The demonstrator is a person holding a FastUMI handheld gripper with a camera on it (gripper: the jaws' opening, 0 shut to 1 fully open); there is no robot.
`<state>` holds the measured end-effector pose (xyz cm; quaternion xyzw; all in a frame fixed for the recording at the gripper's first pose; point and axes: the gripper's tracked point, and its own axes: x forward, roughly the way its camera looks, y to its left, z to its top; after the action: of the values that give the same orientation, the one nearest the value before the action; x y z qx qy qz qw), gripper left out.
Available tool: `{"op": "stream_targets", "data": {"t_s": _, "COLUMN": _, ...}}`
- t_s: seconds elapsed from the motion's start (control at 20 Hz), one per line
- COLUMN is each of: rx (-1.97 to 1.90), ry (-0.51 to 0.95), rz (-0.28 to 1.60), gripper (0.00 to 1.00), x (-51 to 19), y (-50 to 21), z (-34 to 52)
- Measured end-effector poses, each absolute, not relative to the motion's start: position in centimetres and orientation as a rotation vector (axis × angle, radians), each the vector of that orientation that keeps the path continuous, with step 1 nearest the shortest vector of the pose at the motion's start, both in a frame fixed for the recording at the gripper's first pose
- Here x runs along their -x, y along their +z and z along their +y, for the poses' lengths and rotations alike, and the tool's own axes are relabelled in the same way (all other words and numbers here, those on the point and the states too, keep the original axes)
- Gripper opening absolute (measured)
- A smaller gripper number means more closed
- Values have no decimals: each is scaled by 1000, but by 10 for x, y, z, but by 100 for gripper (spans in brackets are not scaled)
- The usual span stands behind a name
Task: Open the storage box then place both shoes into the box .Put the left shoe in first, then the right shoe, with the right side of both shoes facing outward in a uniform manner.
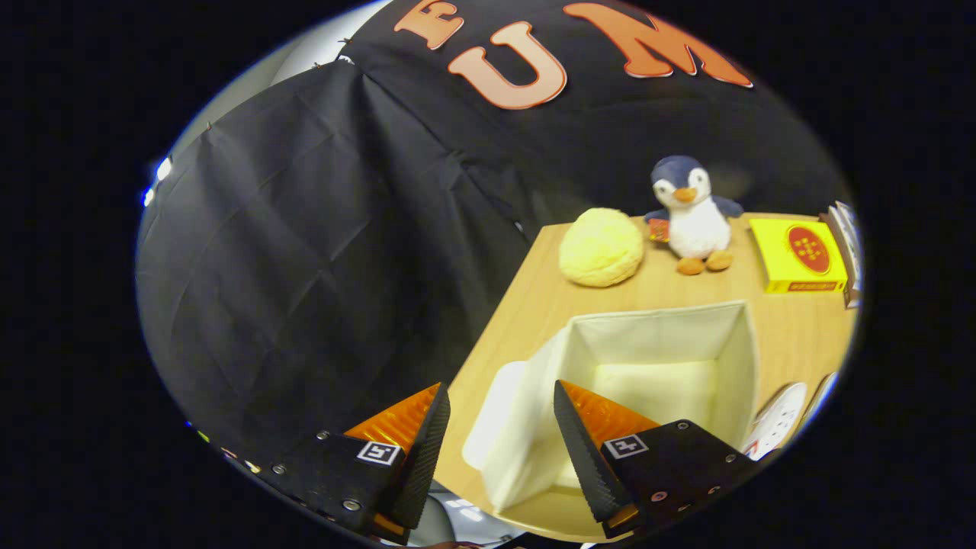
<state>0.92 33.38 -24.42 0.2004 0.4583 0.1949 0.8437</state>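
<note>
Your tool sits at the bottom of the frame with its fingers spread apart and nothing held between them. The cream fabric storage box stands open on the wooden desk, lower right of centre, its lid flap hanging down the near left side between your fingertips. Beyond the box, toward the upper right, you have a yellow plush ball, a penguin toy and a yellow carton. White shoes peek in just right of the box.
</note>
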Motion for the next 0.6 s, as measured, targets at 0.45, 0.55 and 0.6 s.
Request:
{"op": "stream_targets", "data": {"t_s": 0.45, "rx": -285, "ry": 115, "rz": 958, "gripper": 85, "x": 31, "y": -282, "z": 145}}
{"op": "stream_targets", "data": {"t_s": 0.55, "rx": -243, "ry": 51, "rz": 1008, "gripper": 85, "x": 54, "y": -307, "z": 115}}
{"op": "stream_targets", "data": {"t_s": 0.6, "rx": -229, "ry": 27, "rz": 1029, "gripper": 85, "x": 68, "y": -319, "z": 105}}
